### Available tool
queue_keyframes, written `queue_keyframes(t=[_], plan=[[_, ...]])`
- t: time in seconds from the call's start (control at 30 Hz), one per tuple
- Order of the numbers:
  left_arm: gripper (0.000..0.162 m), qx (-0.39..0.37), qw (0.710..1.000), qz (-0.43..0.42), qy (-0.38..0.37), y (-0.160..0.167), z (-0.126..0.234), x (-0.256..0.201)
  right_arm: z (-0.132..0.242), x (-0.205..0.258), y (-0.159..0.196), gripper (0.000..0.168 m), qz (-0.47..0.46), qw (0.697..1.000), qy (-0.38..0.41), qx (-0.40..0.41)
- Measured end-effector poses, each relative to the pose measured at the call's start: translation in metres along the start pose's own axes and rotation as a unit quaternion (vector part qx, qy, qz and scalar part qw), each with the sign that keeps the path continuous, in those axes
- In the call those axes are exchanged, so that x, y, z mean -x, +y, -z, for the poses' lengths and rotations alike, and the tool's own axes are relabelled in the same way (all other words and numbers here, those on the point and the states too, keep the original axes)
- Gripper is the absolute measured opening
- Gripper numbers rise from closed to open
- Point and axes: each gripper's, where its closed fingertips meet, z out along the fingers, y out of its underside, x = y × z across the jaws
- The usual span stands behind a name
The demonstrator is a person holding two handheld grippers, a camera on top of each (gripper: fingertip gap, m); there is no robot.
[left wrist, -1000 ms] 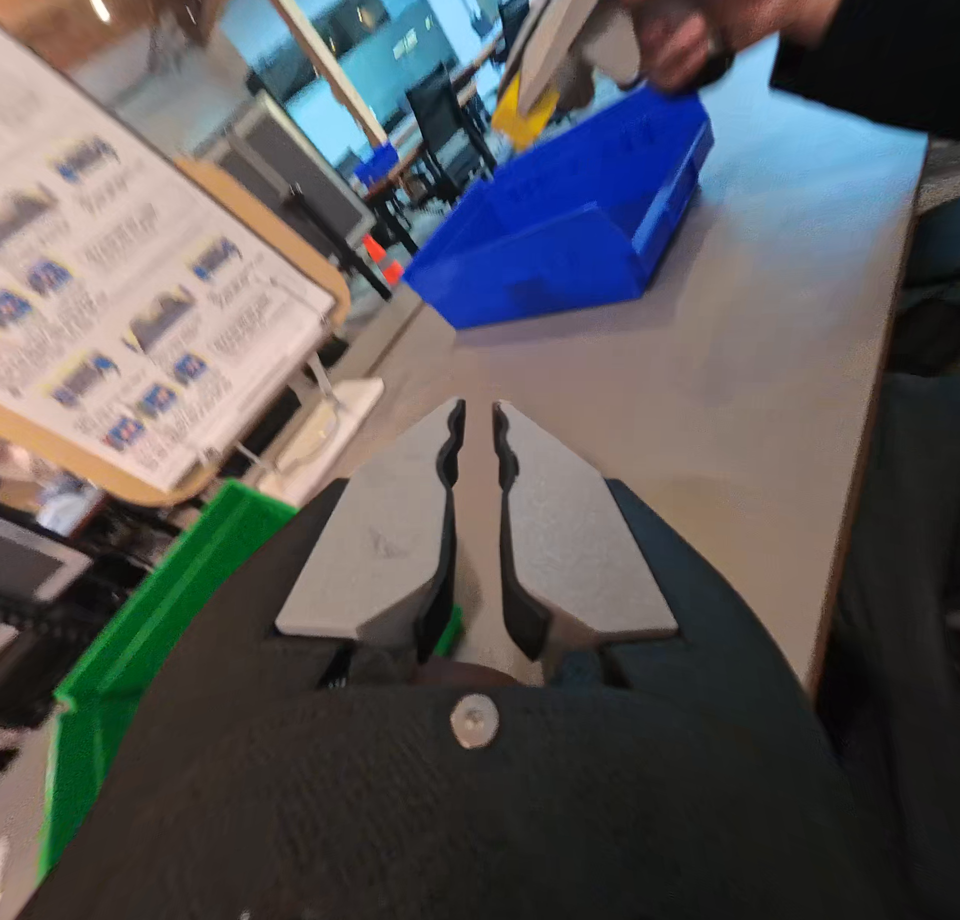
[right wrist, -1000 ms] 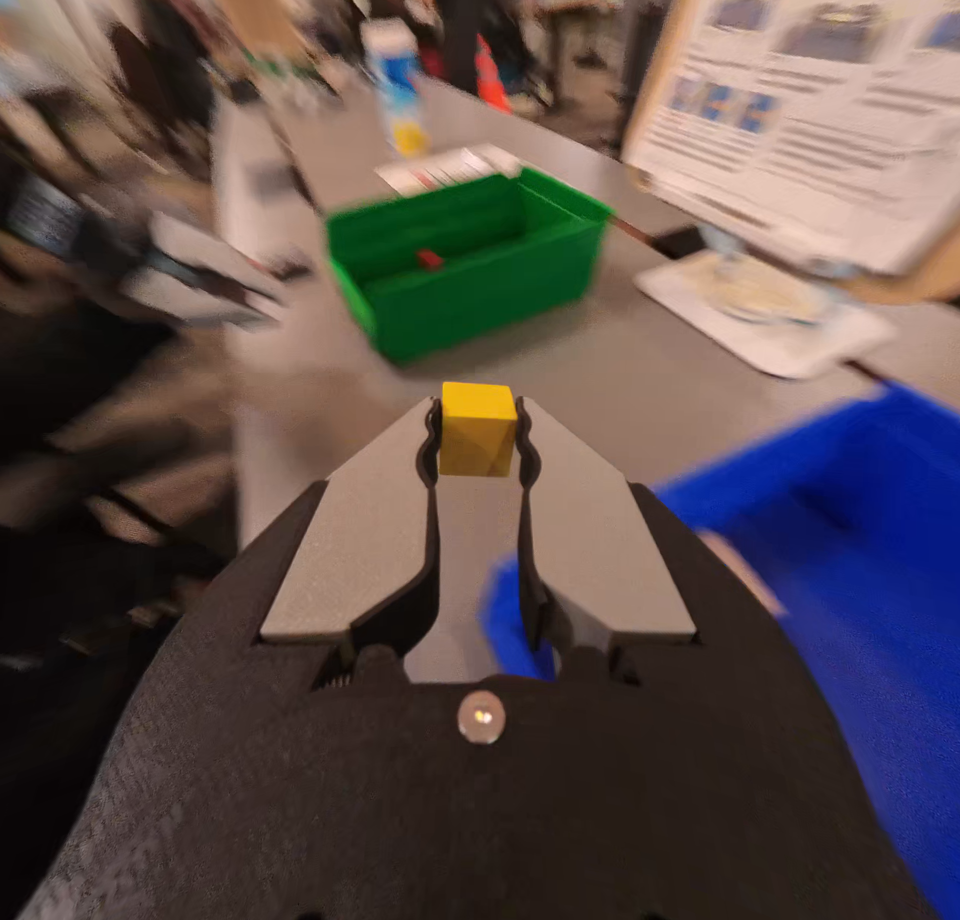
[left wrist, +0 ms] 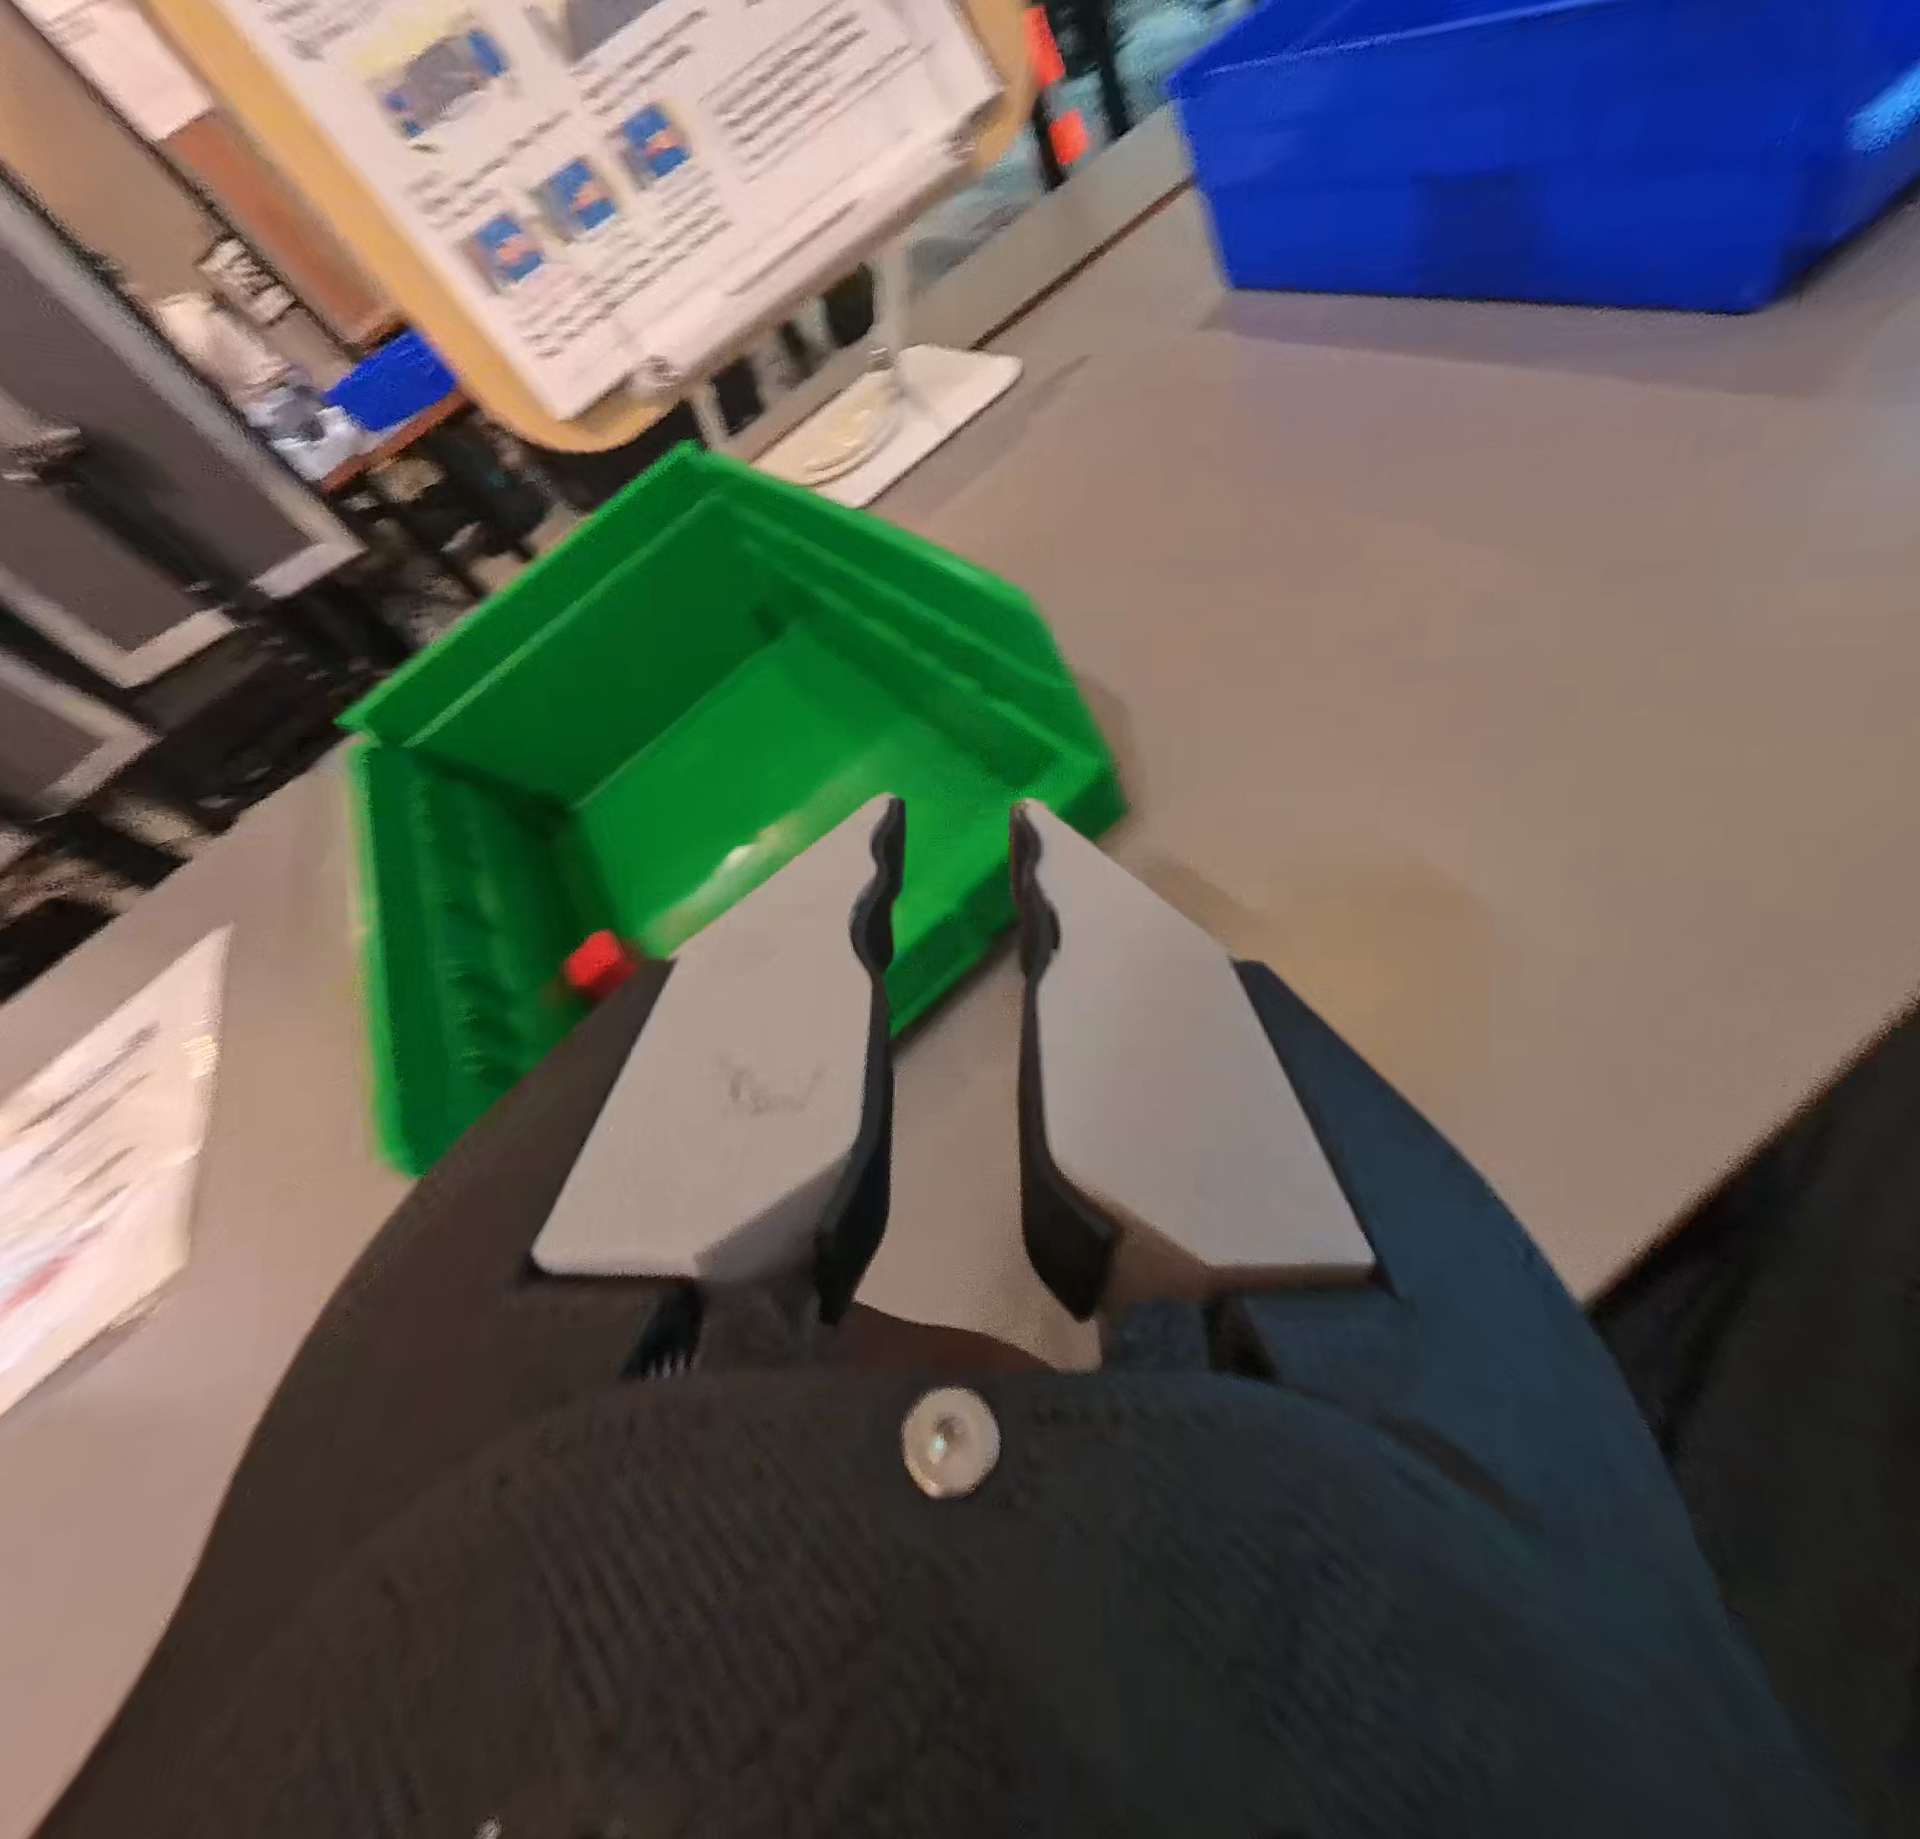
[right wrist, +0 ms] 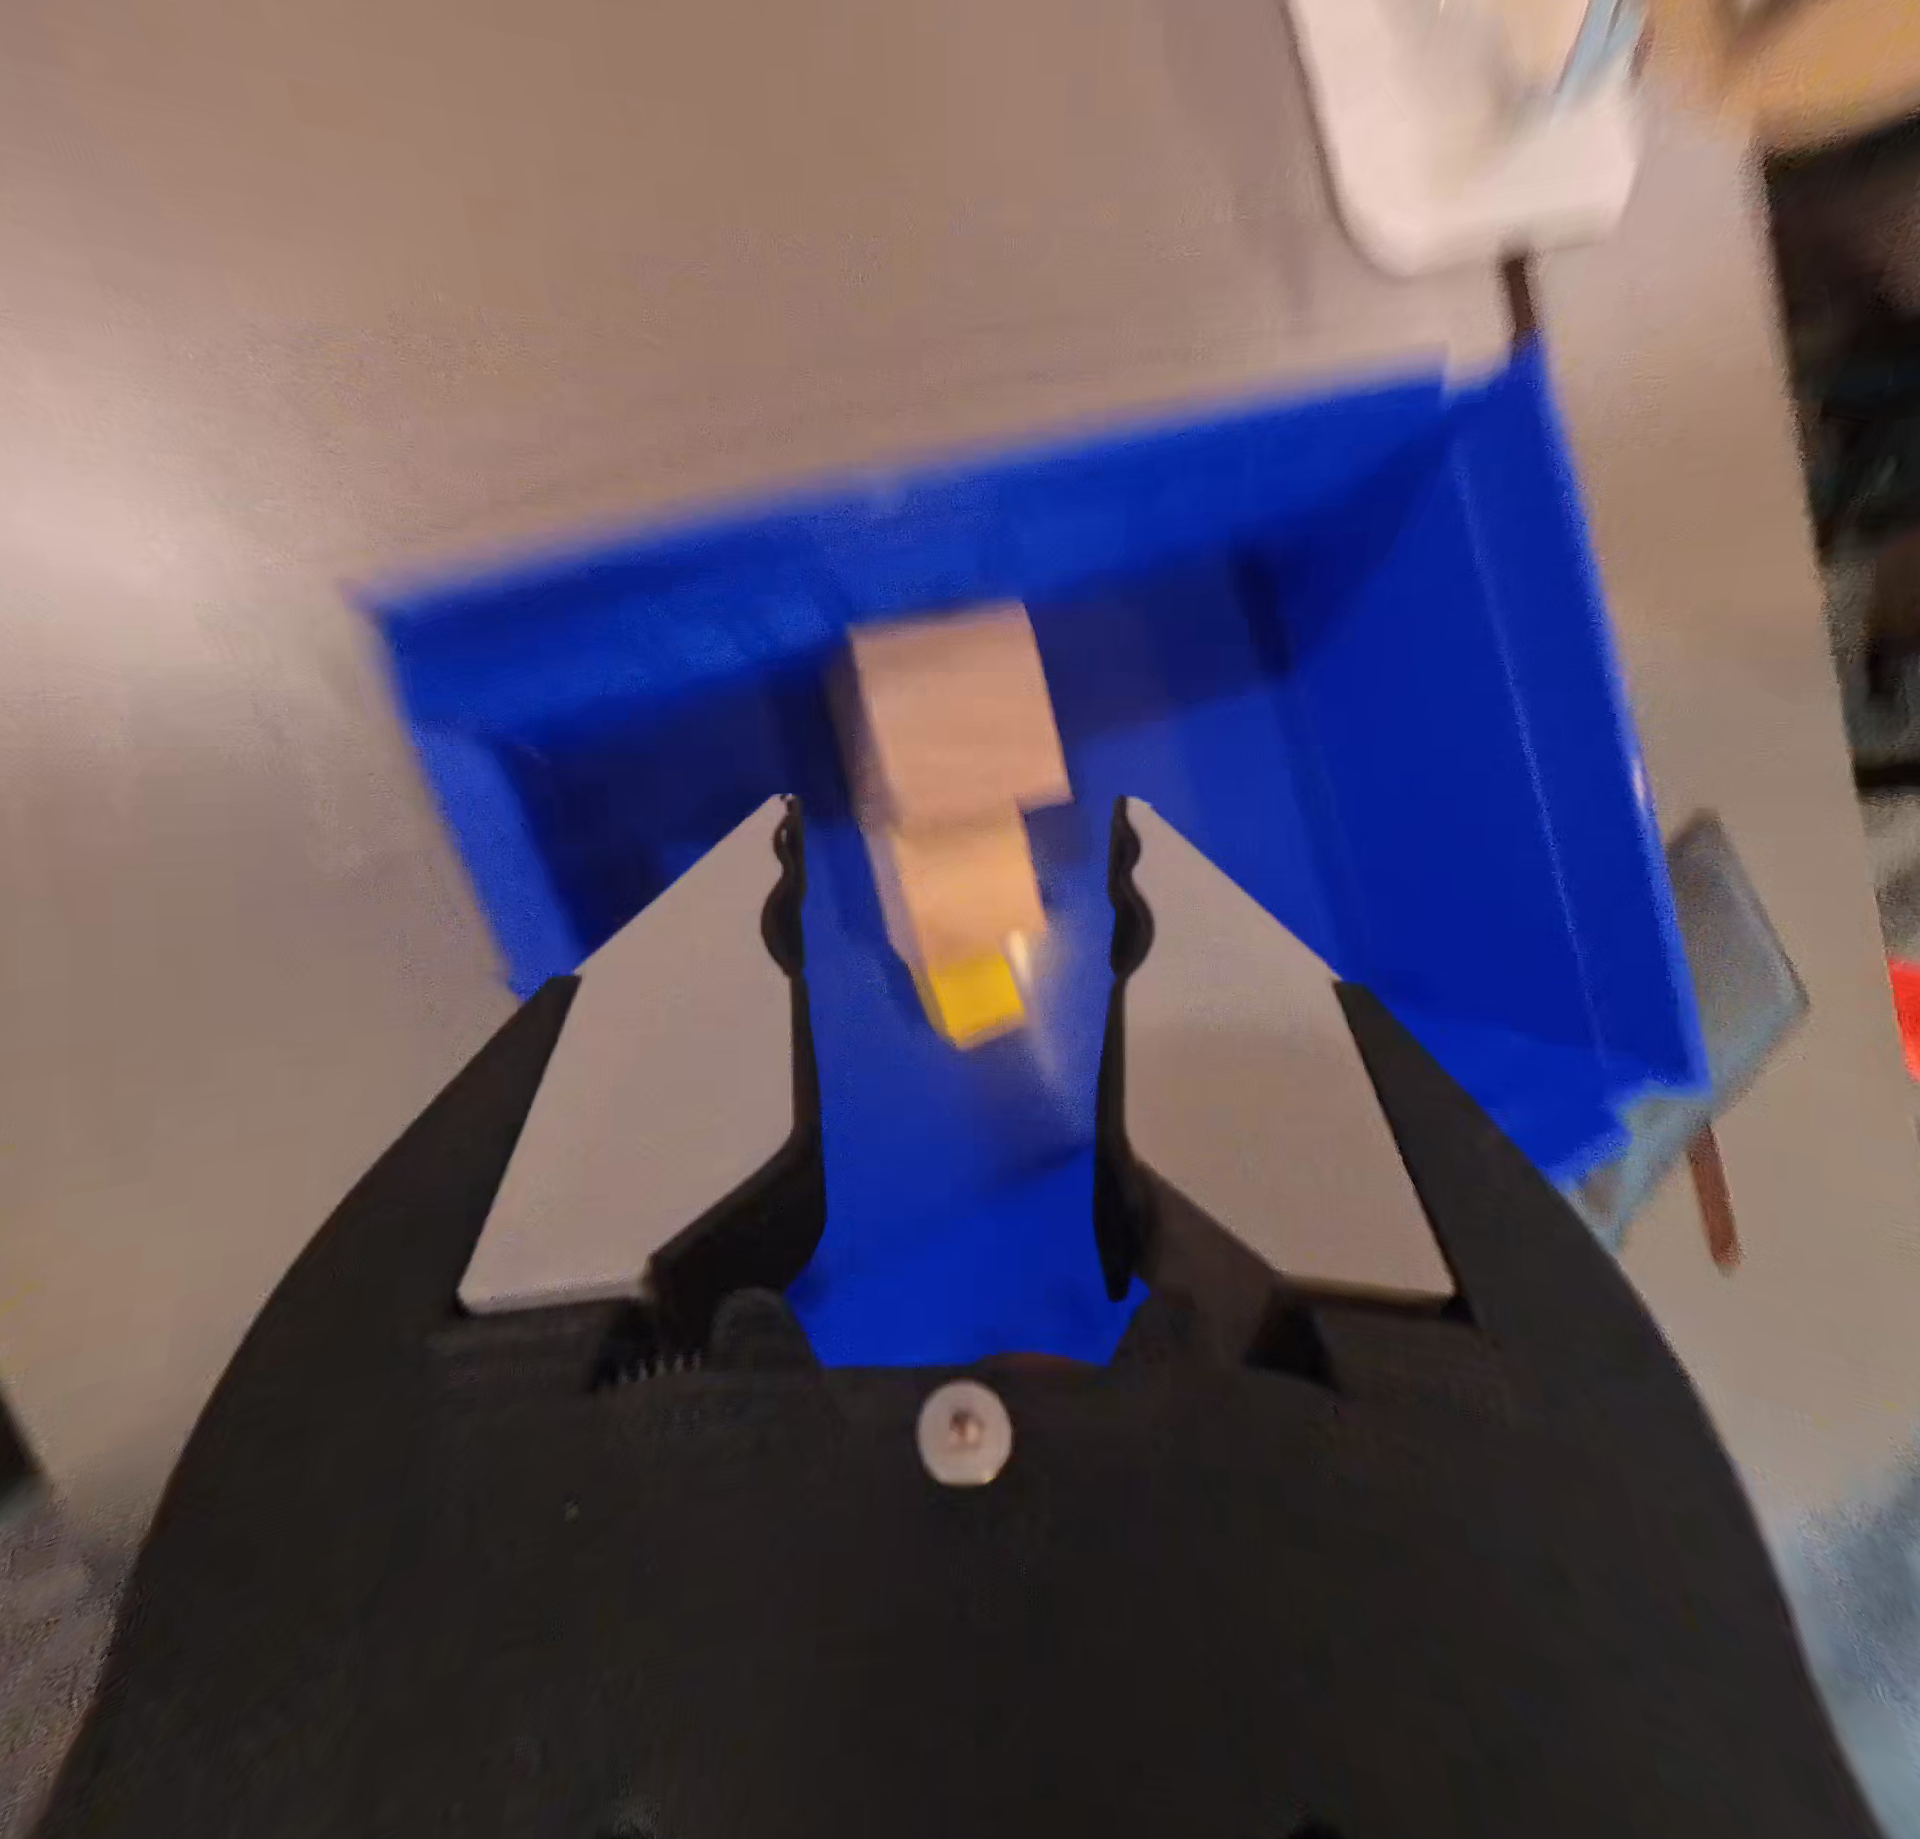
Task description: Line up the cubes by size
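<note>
Progress looks late: right hand-held gripper (right wrist: 951, 823) gapes empty above blue bin (right wrist: 1507, 750) where large wooden cube (right wrist: 951, 714), mid wooden cube (right wrist: 961, 890) and small yellow cube (right wrist: 977, 1000) line up, while left hand-held gripper (left wrist: 954, 818), slightly parted and empty, nears red cube (left wrist: 596, 960) in green bin (left wrist: 540, 688)

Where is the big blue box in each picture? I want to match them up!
Left wrist view: the blue bin sits at the top right, far across the grey table, seen from the side.
Right wrist view: the blue bin fills the middle, seen from above, with the open right gripper over it and a row of blocks inside.
Shared landmark: the white stand base on the table.
</note>
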Motion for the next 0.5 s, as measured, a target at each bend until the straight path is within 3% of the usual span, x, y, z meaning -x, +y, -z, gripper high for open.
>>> queue_keyframes(t=[0.07,0.17,0.27,0.4,0.5], plan=[[0.019,0.026,0.999,-0.013,-0.028,-0.011,0.001,0.029,0.014,0.034,-0.047,0.057,-0.004,0.996,-0.008,-0.094],[0.025,0.066,0.997,-0.040,-0.019,-0.030,-0.019,0.062,0.010,0.091,-0.088,0.063,0.043,0.992,-0.021,-0.116],[0.035,0.165,0.980,-0.094,0.059,-0.018,-0.056,0.076,0.009,0.150,-0.130,0.061,0.087,0.979,-0.086,-0.166],[0.036,0.286,0.897,-0.292,0.165,0.037,-0.085,0.095,0.015,0.185,-0.157,0.062,0.093,0.959,-0.145,-0.224],[0.039,0.376,0.842,-0.337,0.187,0.077,-0.094,0.119,0.023,0.188,-0.155,0.062,0.074,0.948,-0.159,-0.266]])
